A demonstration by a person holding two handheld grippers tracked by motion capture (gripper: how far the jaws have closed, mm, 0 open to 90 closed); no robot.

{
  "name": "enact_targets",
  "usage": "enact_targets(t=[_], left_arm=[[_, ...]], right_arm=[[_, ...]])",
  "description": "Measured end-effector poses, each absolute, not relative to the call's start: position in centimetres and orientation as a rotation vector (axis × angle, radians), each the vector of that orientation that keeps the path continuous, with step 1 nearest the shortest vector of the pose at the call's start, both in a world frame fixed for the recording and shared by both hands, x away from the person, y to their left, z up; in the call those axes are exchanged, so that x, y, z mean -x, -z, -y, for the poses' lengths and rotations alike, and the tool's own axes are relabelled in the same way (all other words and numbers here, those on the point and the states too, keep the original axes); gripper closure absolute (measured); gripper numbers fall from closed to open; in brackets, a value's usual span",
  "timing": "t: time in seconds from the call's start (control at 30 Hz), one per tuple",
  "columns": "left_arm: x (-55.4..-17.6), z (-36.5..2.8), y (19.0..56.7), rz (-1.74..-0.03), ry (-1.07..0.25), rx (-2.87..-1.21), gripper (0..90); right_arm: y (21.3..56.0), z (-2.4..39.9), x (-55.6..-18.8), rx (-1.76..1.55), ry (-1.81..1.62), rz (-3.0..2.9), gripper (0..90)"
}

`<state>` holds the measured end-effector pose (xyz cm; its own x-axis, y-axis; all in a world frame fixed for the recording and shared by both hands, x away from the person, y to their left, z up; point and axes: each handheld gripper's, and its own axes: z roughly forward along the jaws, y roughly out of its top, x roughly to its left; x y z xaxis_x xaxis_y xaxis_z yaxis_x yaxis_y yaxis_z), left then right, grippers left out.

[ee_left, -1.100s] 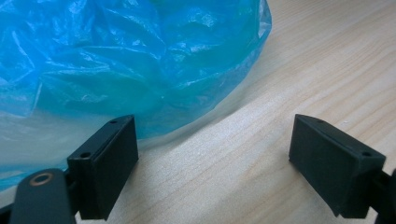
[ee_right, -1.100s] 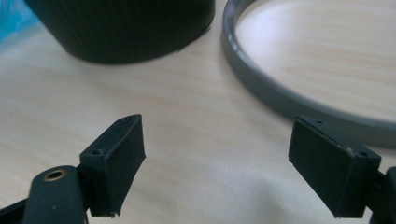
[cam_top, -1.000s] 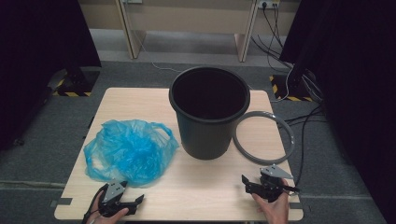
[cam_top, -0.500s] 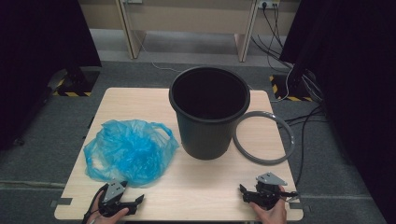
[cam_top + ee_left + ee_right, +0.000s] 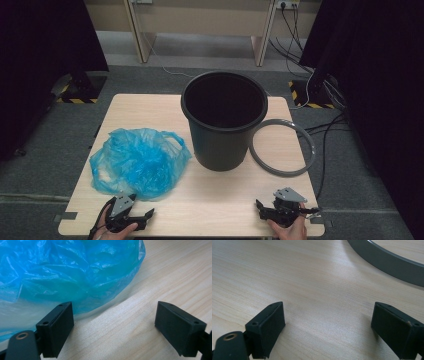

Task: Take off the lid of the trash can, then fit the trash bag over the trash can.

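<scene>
You're at the start: both tongs, left and right, rest released and empty on the table. Bag lies at bin's nine o'clock; I'd grasp it next.

The table under my grippers is pale wood with a fine straight grain, smooth with a soft sheen. Left of the bucket, the blue bag is thin, crinkled, glossy plastic, half see-through. The bucket looks like matt dark plastic. Right of it, the grey ring is smooth, faintly shiny. My jaws are matt black.
</scene>
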<state>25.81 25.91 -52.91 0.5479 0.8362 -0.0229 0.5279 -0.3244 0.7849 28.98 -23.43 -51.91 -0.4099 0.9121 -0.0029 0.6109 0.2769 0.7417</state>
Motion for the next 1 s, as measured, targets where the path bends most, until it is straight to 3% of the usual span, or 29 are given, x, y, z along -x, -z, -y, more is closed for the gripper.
enact_targets(t=[1.0], left_arm=[[-25.70, -26.07, 52.41, -1.101, -0.468, -1.999, 17.0]], right_arm=[[51.99, 23.41, -28.86, -1.369, -0.943, -2.111, 12.1]])
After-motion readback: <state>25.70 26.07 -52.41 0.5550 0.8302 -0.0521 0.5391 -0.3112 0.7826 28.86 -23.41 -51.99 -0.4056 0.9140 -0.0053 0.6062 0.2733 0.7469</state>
